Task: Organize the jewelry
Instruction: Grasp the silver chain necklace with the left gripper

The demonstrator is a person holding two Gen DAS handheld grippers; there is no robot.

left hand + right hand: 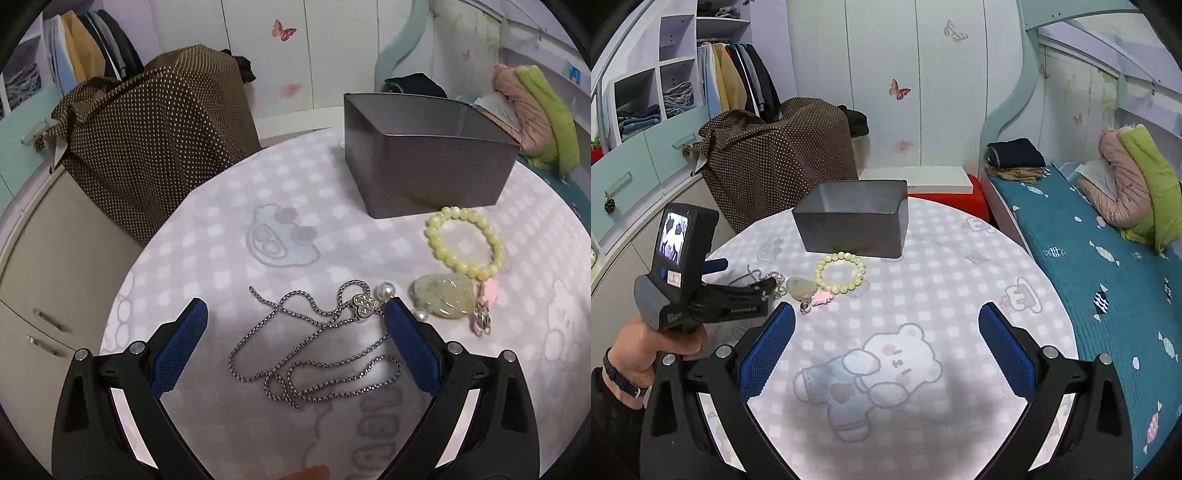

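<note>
Between left tongs point(295, 310) wide apart, silver chain point(314, 347), tbl, untouched.

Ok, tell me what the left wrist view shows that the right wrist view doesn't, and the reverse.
Only the left wrist view shows the silver chain necklace laid out in full between the open left gripper, with two pearls beside its right finger. Only the right wrist view shows the open right gripper over the bear print, and the hand holding the left gripper. Both show the grey tin box, bead bracelet and jade pendant.
</note>
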